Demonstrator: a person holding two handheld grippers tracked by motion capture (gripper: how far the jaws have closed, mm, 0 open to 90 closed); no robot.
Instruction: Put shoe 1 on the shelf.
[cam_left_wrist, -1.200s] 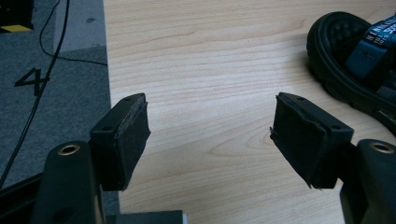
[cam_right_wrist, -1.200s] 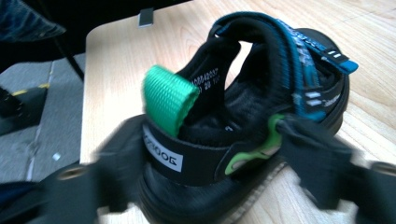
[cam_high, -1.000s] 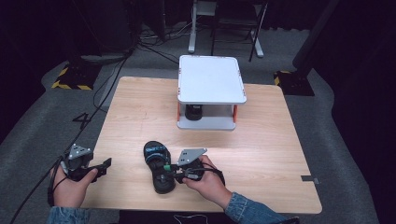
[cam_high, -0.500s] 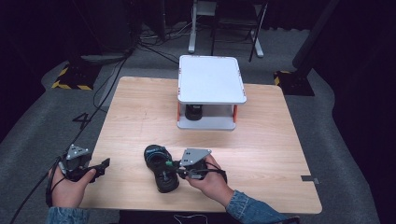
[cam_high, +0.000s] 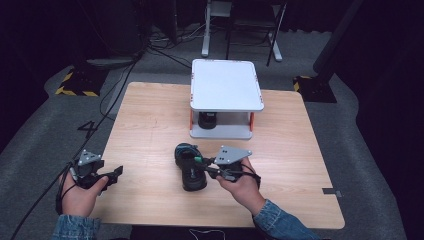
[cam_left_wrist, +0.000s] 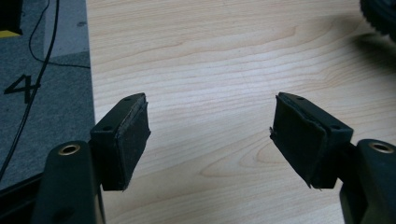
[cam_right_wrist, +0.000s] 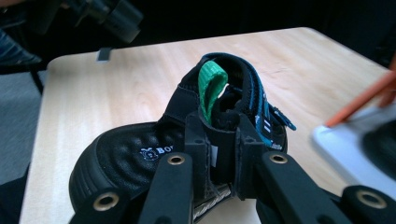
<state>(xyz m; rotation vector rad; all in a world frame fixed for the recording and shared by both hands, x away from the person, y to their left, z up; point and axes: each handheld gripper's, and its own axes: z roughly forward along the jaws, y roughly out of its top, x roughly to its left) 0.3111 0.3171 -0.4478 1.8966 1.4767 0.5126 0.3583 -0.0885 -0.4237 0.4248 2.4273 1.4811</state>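
A black shoe (cam_high: 189, 167) with blue trim and a green heel loop (cam_right_wrist: 211, 88) lies near the table's front middle. It is tipped so that its sole (cam_right_wrist: 126, 158) faces the right gripper's camera. My right gripper (cam_high: 204, 163) is shut on the shoe's heel collar, with the jaws (cam_right_wrist: 219, 149) pinching the fabric just below the loop. My left gripper (cam_high: 116, 174) stands open at the front left of the table, a little above the bare wood, with nothing between its pads (cam_left_wrist: 210, 135). An edge of the shoe (cam_left_wrist: 380, 16) shows at the top right of the left gripper view.
A white two-level stand (cam_high: 226, 85) with orange posts sits at the back middle of the wooden table (cam_high: 150, 115). A dark object (cam_high: 207, 119) sits on its lower shelf. Cables and a chair base lie on the floor beyond.
My right gripper has moved right and slightly up with the shoe in its grip, and the shoe has shifted toward the stand. The left hand has stayed put.
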